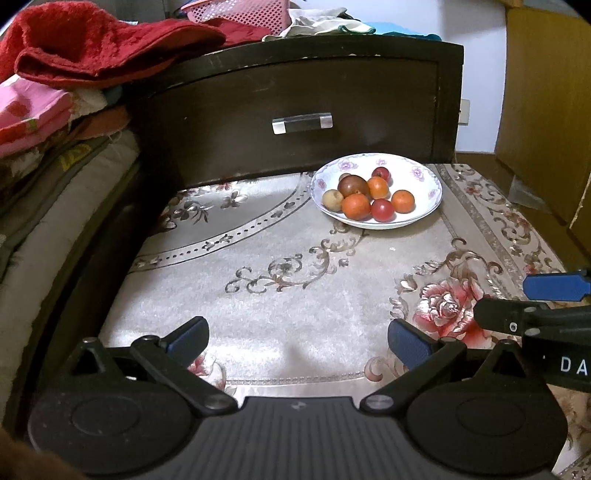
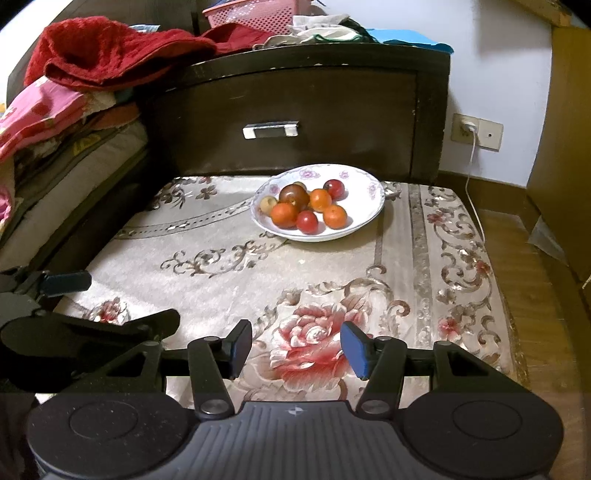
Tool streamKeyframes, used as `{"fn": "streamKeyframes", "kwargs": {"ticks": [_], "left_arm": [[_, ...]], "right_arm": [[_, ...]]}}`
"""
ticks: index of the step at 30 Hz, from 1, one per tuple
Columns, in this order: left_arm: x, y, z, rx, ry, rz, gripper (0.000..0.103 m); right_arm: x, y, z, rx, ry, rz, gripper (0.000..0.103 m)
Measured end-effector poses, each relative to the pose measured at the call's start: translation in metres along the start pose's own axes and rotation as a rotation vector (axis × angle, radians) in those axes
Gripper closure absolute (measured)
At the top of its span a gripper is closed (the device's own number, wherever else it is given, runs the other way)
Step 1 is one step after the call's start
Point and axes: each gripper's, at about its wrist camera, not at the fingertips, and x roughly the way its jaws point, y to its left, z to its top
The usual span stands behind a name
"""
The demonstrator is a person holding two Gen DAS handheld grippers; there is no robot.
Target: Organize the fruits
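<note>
A white floral bowl [image 1: 424,177] stands at the far side of the patterned cloth and holds several small fruits: orange ones [image 1: 355,206], red ones [image 1: 382,209], a dark brown one [image 1: 352,185] and a pale one [image 1: 331,199]. It also shows in the right wrist view [image 2: 365,192], with its fruits [image 2: 284,215]. My left gripper [image 1: 297,341] is open and empty, low over the near cloth. My right gripper [image 2: 295,349] is open and empty over the red rose pattern, to the right of the left one.
A dark wooden drawer front [image 1: 303,96] with a metal handle rises behind the bowl. Red towels [image 1: 92,44], a pink basket [image 1: 240,14] and bedding pile on the left and top. A wall socket with a white cable [image 2: 474,166] is at right.
</note>
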Motion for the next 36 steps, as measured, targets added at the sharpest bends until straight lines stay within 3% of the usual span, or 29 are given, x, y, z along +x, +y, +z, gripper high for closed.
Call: {"fn": "streamKeyframes", "kwargs": {"ticks": [36], "left_arm": [[-0.012,0.005,-0.011,-0.004,0.005,0.006,0.0]], "right_arm": [[-0.007,0.01,-0.011,-0.007,0.013,0.006,0.052]]}}
